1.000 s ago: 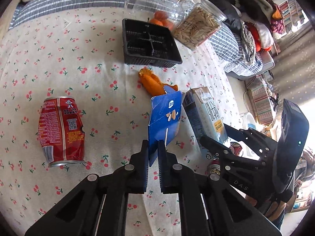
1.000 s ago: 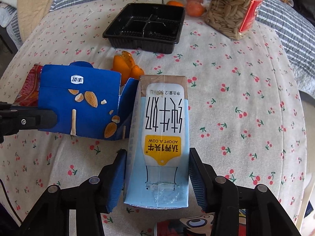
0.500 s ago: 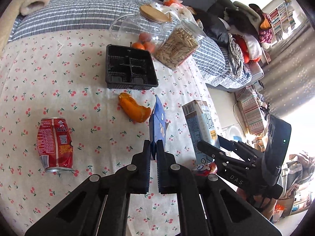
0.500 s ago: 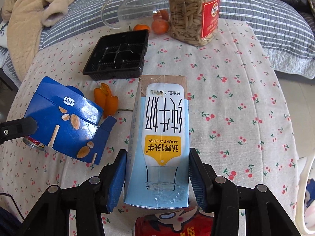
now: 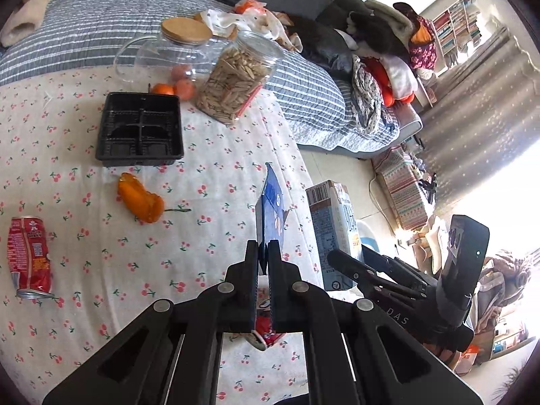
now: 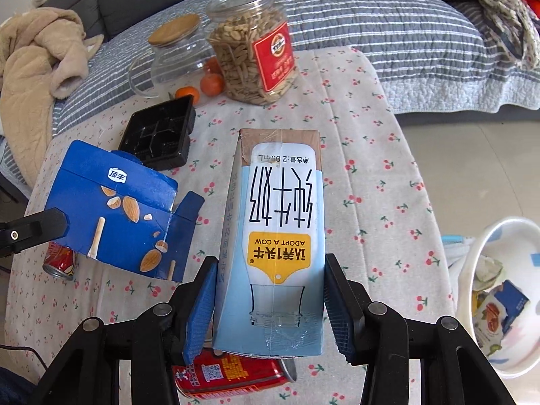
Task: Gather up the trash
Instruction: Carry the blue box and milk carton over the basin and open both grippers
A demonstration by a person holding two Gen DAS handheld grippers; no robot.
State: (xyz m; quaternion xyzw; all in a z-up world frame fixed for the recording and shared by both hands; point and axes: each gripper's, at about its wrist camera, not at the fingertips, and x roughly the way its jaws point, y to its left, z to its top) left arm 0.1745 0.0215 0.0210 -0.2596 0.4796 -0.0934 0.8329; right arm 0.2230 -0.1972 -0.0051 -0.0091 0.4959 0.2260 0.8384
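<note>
My left gripper point(image 5: 264, 253) is shut on a flattened blue almond box point(image 5: 271, 209), held in the air above the table; it shows in the right wrist view point(image 6: 114, 209) too. My right gripper point(image 6: 268, 290) is shut on a light-blue milk carton point(image 6: 280, 222), also lifted; it shows in the left wrist view point(image 5: 334, 233). A crushed red can point(image 5: 28, 253) lies at the table's left. Another red can point(image 6: 229, 374) lies under the carton. An orange peel point(image 5: 140, 199) lies mid-table.
A black plastic tray point(image 5: 140, 131), a jar of seeds point(image 5: 236, 81), a glass pitcher point(image 5: 168, 54) and tangerines point(image 5: 184, 87) stand at the table's far side. A white bin point(image 6: 499, 290) with trash stands on the floor to the right. A striped bed lies behind.
Both grippers have risen and pulled back from the table with their loads. The blue box has tilted and turned edge-on to the left camera. The white bin has come into the right view.
</note>
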